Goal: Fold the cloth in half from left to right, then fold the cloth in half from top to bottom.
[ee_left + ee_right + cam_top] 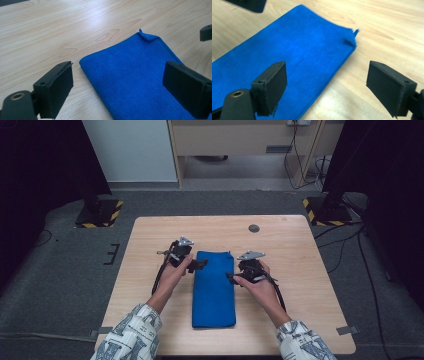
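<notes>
A blue cloth lies folded into a long strip in the middle of the wooden table. My left gripper sits at the cloth's far left edge, jaws wide apart and nothing between them. In the left gripper view the cloth spreads between and beyond the open jaws. My right gripper hovers at the cloth's right edge, also open and holding nothing. The right gripper view has the cloth under the left jaw, with a small tab sticking up at its far corner.
A small dark round disc is set in the table near the far edge. Two black stands with yellow-striped bases flank the table on the grey floor. Cables run along the right side.
</notes>
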The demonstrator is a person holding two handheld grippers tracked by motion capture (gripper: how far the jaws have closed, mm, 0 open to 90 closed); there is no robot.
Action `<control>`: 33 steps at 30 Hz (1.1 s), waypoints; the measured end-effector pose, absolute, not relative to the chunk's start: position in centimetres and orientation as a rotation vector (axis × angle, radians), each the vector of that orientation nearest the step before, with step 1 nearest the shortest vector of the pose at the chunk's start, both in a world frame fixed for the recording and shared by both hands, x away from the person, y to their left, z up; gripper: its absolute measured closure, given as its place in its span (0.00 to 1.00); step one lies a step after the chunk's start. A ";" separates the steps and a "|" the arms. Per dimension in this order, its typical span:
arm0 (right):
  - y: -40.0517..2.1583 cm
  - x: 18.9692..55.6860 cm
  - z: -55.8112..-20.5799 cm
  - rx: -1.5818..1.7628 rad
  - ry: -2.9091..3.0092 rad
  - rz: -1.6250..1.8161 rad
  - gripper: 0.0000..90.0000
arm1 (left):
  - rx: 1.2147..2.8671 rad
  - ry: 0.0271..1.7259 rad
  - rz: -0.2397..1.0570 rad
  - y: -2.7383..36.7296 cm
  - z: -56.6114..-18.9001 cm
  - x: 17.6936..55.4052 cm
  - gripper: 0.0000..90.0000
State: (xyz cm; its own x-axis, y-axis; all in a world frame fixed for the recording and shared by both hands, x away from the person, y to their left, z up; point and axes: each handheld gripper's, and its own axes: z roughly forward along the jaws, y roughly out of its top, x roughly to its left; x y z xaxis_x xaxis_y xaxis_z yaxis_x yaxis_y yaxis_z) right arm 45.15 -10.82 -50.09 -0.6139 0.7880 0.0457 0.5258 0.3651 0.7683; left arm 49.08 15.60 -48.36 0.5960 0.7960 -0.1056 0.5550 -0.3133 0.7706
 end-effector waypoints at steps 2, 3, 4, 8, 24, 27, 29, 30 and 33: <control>-10.8 45.5 -49.9 1.155 2.299 1.110 0.18 | 2.011 1.082 0.391 15.8 -48.3 49.1 0.10; -10.7 45.6 -49.8 1.150 2.296 1.105 0.18 | 2.009 1.085 0.395 15.9 -48.3 49.1 0.10; -10.7 45.8 -49.7 1.142 2.296 1.091 0.18 | 2.006 1.087 0.393 16.0 -48.3 49.1 0.09; -10.3 46.6 -49.3 1.136 2.304 1.099 0.22 | 2.010 1.100 0.383 16.3 -48.4 49.3 0.10; -9.6 51.1 -49.3 1.220 2.282 1.094 0.42 | 2.010 1.148 0.390 16.2 -49.1 50.0 0.15; -9.5 52.1 -49.7 1.233 2.282 1.092 0.44 | 2.015 1.154 0.399 16.0 -49.5 50.5 0.20; -9.3 52.7 -50.2 1.248 2.295 1.089 0.46 | 2.031 1.162 0.393 15.8 -50.0 51.0 0.26; -9.3 53.0 -50.4 1.258 2.293 1.084 0.47 | 2.037 1.176 0.389 15.8 -50.2 51.2 0.26; -9.4 53.7 -51.2 1.279 2.289 1.085 0.50 | 2.043 1.182 0.405 15.6 -50.6 51.6 0.32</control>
State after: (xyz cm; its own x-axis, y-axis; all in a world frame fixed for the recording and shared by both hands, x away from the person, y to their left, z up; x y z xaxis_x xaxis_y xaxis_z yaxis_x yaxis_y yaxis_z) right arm 53.74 -9.36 -51.20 -0.5574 0.8247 0.0957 0.5961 0.3173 0.7375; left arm 51.63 15.64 -50.65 0.5278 0.8451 -0.0848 0.6153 -0.3117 0.7240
